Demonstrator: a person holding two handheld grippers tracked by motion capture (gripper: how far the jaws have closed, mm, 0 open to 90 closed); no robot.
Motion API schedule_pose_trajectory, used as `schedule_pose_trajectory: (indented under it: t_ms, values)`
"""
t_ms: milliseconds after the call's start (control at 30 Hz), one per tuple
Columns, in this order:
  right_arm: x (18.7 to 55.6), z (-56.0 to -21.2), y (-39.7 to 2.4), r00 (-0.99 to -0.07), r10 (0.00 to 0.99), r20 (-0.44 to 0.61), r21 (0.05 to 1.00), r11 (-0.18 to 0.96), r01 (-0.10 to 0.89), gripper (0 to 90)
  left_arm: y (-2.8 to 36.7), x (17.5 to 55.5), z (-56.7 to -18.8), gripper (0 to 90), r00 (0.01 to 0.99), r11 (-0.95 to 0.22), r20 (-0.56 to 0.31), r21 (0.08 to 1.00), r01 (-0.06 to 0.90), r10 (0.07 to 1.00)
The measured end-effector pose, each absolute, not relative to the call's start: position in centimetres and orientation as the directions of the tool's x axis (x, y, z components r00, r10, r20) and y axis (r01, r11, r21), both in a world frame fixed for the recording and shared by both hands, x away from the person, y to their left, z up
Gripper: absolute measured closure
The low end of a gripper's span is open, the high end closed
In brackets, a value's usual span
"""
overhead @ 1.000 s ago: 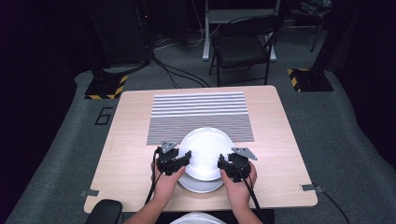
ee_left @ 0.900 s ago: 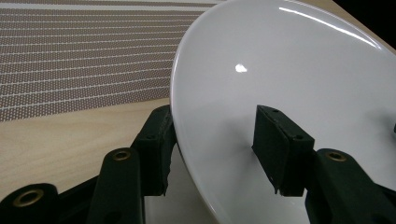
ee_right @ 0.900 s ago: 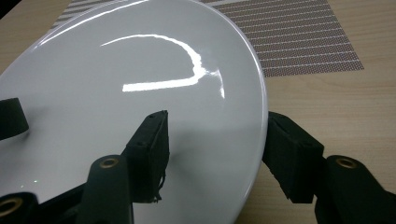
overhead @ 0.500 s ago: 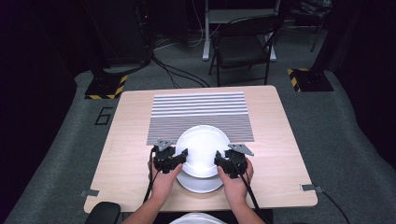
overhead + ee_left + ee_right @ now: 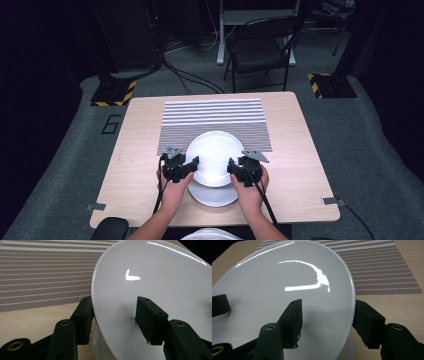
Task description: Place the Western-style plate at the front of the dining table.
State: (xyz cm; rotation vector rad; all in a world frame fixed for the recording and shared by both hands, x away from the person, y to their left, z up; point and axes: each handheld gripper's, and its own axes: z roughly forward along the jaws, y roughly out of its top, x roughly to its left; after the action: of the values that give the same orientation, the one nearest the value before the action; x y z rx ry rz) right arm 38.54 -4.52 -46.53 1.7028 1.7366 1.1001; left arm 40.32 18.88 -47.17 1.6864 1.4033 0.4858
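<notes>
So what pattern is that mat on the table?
Thin grey-and-white stripes on the mat, clearest in the high view.

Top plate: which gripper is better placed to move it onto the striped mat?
Neither alone, probably: the left gripper clamps the top plate's left rim, the right gripper its right rim, evenly, above the lower plate. Both should carry it to the striped mat.

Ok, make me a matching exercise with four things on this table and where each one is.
Things:
1. top plate
2. lower plate
3. striped mat
4. chair

Places:
A. on the floor beyond the table
B. gripped at its rim by both grippers
C. flat on the table's far half
D. under the raised plate, at the near edge

Pairs: 1-B, 2-D, 3-C, 4-A
</notes>
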Motion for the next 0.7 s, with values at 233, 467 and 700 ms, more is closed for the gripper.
schedule_pose_trajectory:
  t_ms: [233, 467, 700]
  values:
    - [39.1, -46.5, -4.4, -0.124, 0.973, 0.193, 0.799, -0.082, 0.596, 41.8, 18.9, 40.9, -46.5, 48.1, 0.291, 0.013, -0.220, 0.817, 0.576, 0.931]
    - [39.7, -46.7, -4.3, -0.120, 0.973, 0.196, 0.795, -0.086, 0.600, 41.8, 18.8, 41.6, -46.4, 48.1, 0.286, 0.009, -0.211, 0.819, 0.574, 0.935]
    - [40.2, -46.7, -4.5, -0.113, 0.973, 0.203, 0.795, -0.096, 0.599, 41.8, 18.6, 42.5, -46.1, 48.4, 0.285, 0.010, -0.210, 0.820, 0.573, 0.935]
